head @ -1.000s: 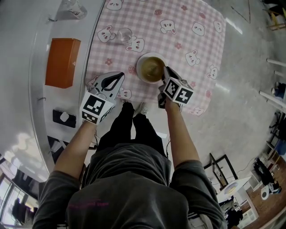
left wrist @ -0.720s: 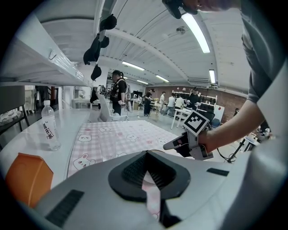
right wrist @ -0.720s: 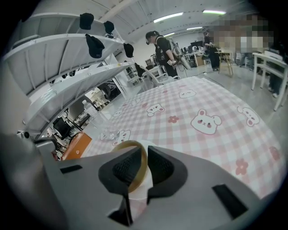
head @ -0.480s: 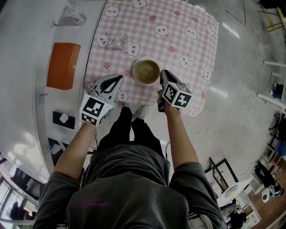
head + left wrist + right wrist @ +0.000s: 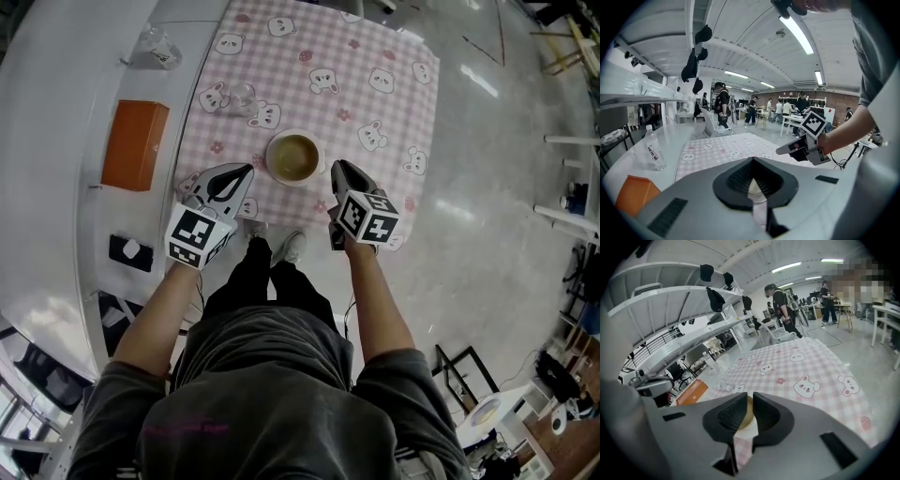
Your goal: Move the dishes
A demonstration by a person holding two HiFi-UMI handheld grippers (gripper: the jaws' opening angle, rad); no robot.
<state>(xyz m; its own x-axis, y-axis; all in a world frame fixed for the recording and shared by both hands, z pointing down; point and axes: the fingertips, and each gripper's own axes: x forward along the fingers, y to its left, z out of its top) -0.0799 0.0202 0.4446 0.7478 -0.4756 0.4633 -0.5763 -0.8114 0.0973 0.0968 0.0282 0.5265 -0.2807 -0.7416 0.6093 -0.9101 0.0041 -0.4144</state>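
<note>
A round bowl (image 5: pixel 293 157), pale at the rim and brownish inside, is seen standing on the pink checked tablecloth (image 5: pixel 375 112) with bear prints, near the edge of the cloth that is closest to the person. The cloth is spread over a white counter (image 5: pixel 56 141). The left gripper (image 5: pixel 246 172) is held near the bowl on its left side and apart from it. Its jaws are pressed fully together and nothing is kept between them. The right gripper (image 5: pixel 336 167) is held just beside the bowl on its right side, and no contact with the rim is seen. Its jaws are parted by a narrow gap only; nothing is gripped, and the bowl is seen through the gap, beyond the tips. A clear drinking glass (image 5: pixel 242 97) is placed behind the bowl, to the left, on the cloth. An orange box (image 5: pixel 136 145) is laid well to the left of the bowl, on the bare counter, and a clear plastic bottle (image 5: pixel 155 44) is found still farther behind the bowl.
</note>
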